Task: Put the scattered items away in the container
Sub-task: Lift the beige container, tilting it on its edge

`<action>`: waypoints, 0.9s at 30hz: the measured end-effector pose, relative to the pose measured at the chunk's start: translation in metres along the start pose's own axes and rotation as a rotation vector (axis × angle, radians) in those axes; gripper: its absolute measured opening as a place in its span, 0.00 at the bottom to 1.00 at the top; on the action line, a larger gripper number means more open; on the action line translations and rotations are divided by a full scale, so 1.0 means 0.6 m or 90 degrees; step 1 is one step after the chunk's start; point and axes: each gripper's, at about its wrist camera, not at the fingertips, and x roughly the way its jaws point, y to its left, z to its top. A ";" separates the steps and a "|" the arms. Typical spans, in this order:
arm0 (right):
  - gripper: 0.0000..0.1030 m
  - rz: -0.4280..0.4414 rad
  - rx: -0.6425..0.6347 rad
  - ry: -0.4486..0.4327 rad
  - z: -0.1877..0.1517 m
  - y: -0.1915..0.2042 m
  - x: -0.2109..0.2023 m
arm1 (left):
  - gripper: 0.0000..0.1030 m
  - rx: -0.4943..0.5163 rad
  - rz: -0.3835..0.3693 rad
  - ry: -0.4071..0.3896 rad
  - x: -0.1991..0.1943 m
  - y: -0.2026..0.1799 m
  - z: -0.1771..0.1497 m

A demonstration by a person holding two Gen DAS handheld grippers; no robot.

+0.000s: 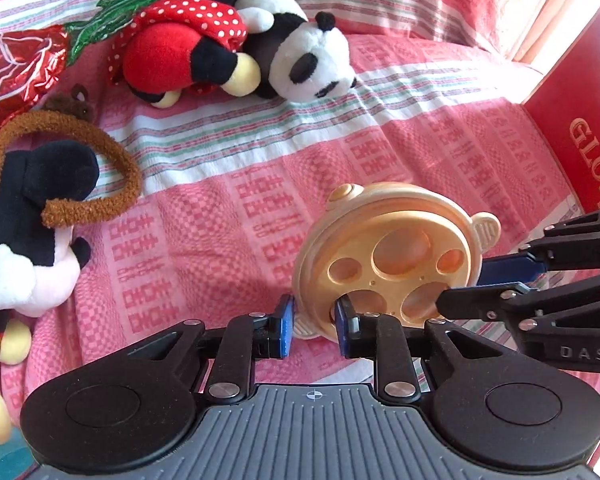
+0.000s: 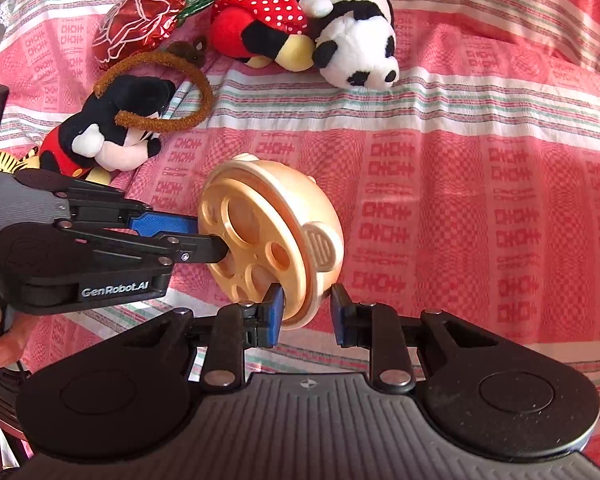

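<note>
A beige plastic toy, dome-shaped with a flat holed base and small ears, is held on edge above the pink bedspread. My left gripper is shut on its rim, one finger through a hole. My right gripper is shut on the rim from the other side. Each gripper shows in the other's view: the right one, the left one. A panda plush, a red polka-dot mouse plush, a black mouse plush and a brown fuzzy headband lie scattered.
A red foil rose lies at the back left. A red box lettered "GLOB" stands at the right. A small tiger-striped toy lies by the black mouse plush. The pink striped bedspread stretches to the right.
</note>
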 end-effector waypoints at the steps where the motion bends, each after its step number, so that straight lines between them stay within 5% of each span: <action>1: 0.27 0.004 -0.006 0.000 -0.003 0.005 -0.002 | 0.13 0.003 0.002 0.007 0.004 0.001 -0.004; 7: 0.31 0.003 -0.062 -0.002 -0.004 0.029 -0.007 | 0.11 0.011 0.005 0.012 0.011 0.003 -0.013; 10: 0.44 -0.006 -0.087 -0.021 0.006 0.034 -0.011 | 0.11 0.018 0.009 0.009 0.010 0.002 -0.011; 12: 0.61 -0.019 -0.120 -0.039 0.012 0.037 -0.015 | 0.11 0.015 0.007 0.009 0.010 0.002 -0.010; 19: 0.60 0.010 -0.168 -0.008 0.030 0.032 0.023 | 0.13 0.009 -0.007 0.007 0.012 0.011 -0.002; 20: 0.51 0.014 -0.168 0.001 0.030 0.032 0.030 | 0.16 0.008 -0.010 0.006 0.012 0.013 -0.001; 21: 0.49 0.013 -0.169 0.001 0.029 0.031 0.034 | 0.31 0.007 -0.011 0.005 0.012 0.015 -0.001; 25: 0.47 0.028 -0.153 0.005 0.032 0.020 0.036 | 0.65 -0.008 -0.003 -0.001 0.009 0.029 -0.003; 27: 0.47 0.038 -0.140 0.009 0.033 0.013 0.037 | 0.69 -0.022 -0.011 -0.006 0.005 0.042 -0.007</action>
